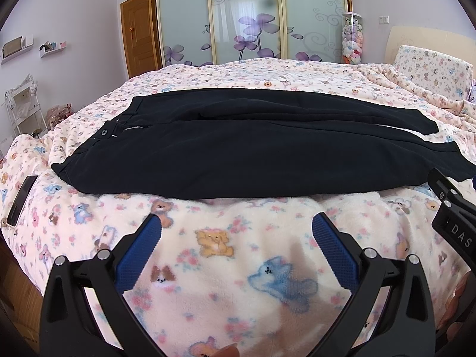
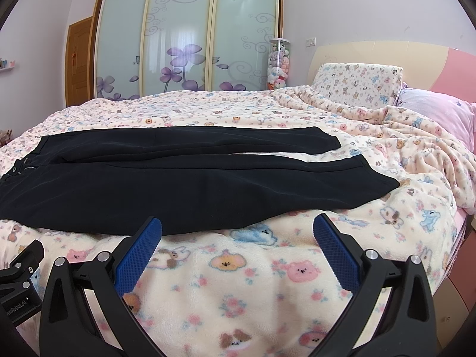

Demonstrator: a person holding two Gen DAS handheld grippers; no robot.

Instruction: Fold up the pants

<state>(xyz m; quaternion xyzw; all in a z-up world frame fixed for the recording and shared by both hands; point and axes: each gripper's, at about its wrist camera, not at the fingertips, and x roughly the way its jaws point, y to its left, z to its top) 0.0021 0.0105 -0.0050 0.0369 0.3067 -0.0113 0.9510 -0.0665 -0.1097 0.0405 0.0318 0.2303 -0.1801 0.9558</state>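
Observation:
Black pants (image 1: 238,148) lie spread flat across the bed, waistband with button and zipper at the left, both legs running to the right. In the right wrist view the same pants (image 2: 178,184) stretch from the left edge to the leg hems at the right. My left gripper (image 1: 237,223) hovers open over the blanket just short of the pants' near edge, nothing between its blue pads. My right gripper (image 2: 238,223) is open too, its left fingertip (image 2: 153,227) at the near leg's edge. The right gripper's body (image 1: 452,208) shows at the left view's right edge.
A bear-print fleece blanket (image 2: 238,267) covers the bed. A dark phone (image 1: 22,199) lies on the blanket at the left. Pillows (image 2: 357,83) and a pink headboard (image 2: 452,71) are at the right. A sliding-door wardrobe (image 2: 184,38) and a clear tube of plush toys (image 2: 278,65) stand behind.

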